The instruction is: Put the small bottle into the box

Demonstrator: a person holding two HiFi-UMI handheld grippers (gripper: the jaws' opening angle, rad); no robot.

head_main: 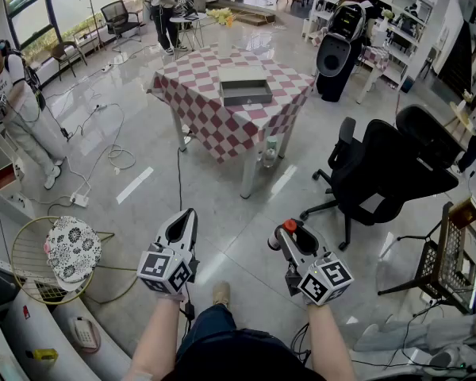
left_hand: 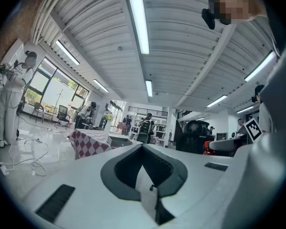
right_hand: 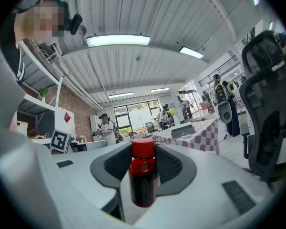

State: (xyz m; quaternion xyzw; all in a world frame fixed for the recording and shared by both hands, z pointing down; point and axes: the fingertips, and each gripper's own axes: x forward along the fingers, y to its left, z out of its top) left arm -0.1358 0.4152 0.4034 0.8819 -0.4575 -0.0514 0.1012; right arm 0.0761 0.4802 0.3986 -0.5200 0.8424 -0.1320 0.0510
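Observation:
A small dark-red bottle [right_hand: 143, 180] with a red cap stands upright between the jaws of my right gripper [right_hand: 143, 152], which is shut on it. In the head view the bottle's cap [head_main: 289, 226] shows at the tip of the right gripper [head_main: 291, 234], held low in front of me. An open grey box [head_main: 246, 91] lies on a table with a red-and-white checked cloth [head_main: 198, 113], well ahead across the floor. Both gripper views show the box [right_hand: 183, 130] [left_hand: 118, 140] far off. My left gripper [head_main: 188, 215] [left_hand: 143, 149] is shut and holds nothing.
A black office chair [head_main: 389, 173] stands to the right between me and the table. A round wire basket with a patterned cloth [head_main: 63, 252] sits at the left, cables [head_main: 111, 157] trail over the floor, and a wire rack [head_main: 448, 252] is at the right. People stand around the room.

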